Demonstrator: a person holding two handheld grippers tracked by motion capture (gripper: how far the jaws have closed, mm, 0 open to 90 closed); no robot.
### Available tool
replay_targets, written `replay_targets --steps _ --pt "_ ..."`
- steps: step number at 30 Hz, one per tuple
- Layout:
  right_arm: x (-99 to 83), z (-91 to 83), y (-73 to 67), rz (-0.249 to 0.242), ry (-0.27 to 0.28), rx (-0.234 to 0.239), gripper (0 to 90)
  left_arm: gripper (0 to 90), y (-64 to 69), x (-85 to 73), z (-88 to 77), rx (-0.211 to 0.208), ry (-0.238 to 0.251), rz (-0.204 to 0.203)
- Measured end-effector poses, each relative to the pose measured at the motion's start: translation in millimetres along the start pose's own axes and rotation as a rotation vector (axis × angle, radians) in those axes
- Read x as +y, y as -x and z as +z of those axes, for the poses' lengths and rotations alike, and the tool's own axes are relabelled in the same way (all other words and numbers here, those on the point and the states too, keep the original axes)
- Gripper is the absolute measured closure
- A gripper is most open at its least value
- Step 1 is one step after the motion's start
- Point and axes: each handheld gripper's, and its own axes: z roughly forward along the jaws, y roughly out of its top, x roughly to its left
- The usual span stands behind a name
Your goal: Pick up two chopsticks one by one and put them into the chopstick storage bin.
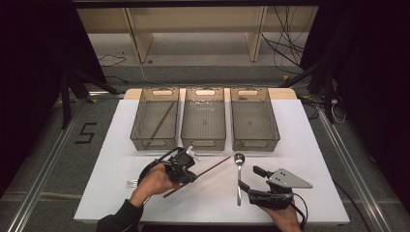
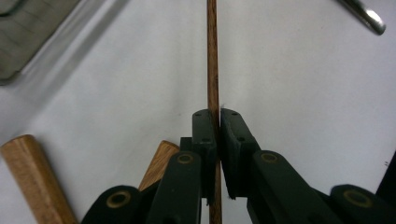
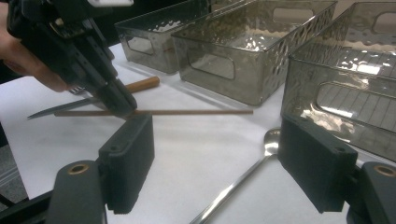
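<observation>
Left gripper (image 1: 186,170) jaws clamped on brown chopstick (image 1: 212,169), held just above white table (image 1: 121,145). One chopstick already in left bin (image 1: 154,118). Right gripper (image 3: 215,158) jaws wide apart, straddling spoon (image 1: 239,164). Spoon, fork (image 1: 131,183) unsorted.

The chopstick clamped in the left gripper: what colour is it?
Reddish-brown wood, the chopstick showing best in the left gripper view.

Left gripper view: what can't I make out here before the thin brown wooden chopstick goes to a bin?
- Thin brown wooden chopstick: its far end is cut off by the top edge in the left gripper view; its near end is hidden behind the left hand-held gripper.
- Wooden handles: cut off at the bottom edge, so the utensils cannot be identified.
- Silver metal spoon: only a tip at the top edge.
</observation>
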Motion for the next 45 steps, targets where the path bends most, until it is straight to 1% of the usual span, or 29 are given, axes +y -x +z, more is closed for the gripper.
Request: replay_targets --steps 1,2,6,9,10,11,12,13,15,21,24,29,30,34,35,37,40,43,45 --pt "0.0 0.0 0.2 0.000 0.000 0.000 27.9 84.7 -0.9 0.0 -3.2 -0.001 0.017 -0.009" --pt "0.0 0.0 0.3 0.001 0.000 0.000 27.9 84.6 -2.6 0.0 -6.9 0.003 0.026 -0.008" --pt "0.0 0.1 0.2 0.001 0.000 -0.001 27.9 84.6 -9.9 -0.6 -23.1 0.003 0.080 -0.023" --pt "0.0 0.3 0.5 0.003 0.002 -0.002 27.9 84.6 -15.4 0.2 -34.9 0.003 0.141 -0.056" --pt "-0.1 0.5 0.6 0.005 0.001 -0.002 27.9 84.6 -18.5 1.0 -39.4 0.005 0.154 -0.059" --pt "-0.3 0.8 0.7 0.006 0.001 -0.002 27.9 84.6 -21.3 1.9 -43.3 0.008 0.175 -0.071" --pt "-0.4 1.0 0.7 0.006 -0.001 -0.002 27.9 84.6 -25.0 2.7 -47.9 0.007 0.186 -0.071" --pt "-0.4 1.2 0.7 0.005 -0.002 -0.003 27.9 84.6 -27.9 3.6 -51.7 0.008 0.211 -0.085" --pt "-0.5 1.1 0.7 0.006 -0.001 -0.002 27.9 84.6 -35.2 5.7 -60.1 0.020 0.241 -0.096" --pt "-0.5 0.6 1.6 0.010 0.002 -0.002 27.9 84.6 -60.3 16.4 -85.5 0.077 0.289 -0.135" --pt "-0.6 0.6 2.0 0.012 0.000 -0.002 27.9 84.6 -75.0 21.1 -96.7 0.113 0.300 -0.155" --pt "-0.6 0.8 1.7 0.012 0.000 0.000 27.9 84.6 -106.3 26.2 -108.0 0.181 0.316 -0.223" --pt "-0.5 0.7 1.8 0.011 -0.001 0.000 27.9 84.6 -110.9 26.7 -108.8 0.187 0.314 -0.230" --pt "-0.7 1.1 2.1 0.012 -0.002 0.002 27.9 84.6 -133.8 30.3 -109.6 0.239 0.310 -0.261" --pt "-0.7 1.1 2.1 0.013 -0.002 0.003 27.9 84.6 -138.9 31.3 -109.3 0.247 0.313 -0.274" --pt "-0.7 1.1 2.0 0.012 -0.001 0.003 27.9 84.6 -149.1 33.2 -108.4 0.263 0.308 -0.283" --pt "-0.9 1.2 2.6 0.014 -0.002 0.003 27.9 84.6 -163.0 35.7 -105.9 0.298 0.281 -0.303" --pt "-1.0 0.8 3.3 0.013 -0.001 0.005 27.9 84.6 -174.4 36.1 -102.7 0.307 0.281 -0.305" --pt "-1.0 0.7 3.5 0.015 -0.001 0.005 27.9 84.6 -180.2 35.9 -100.0 0.318 0.275 -0.315"
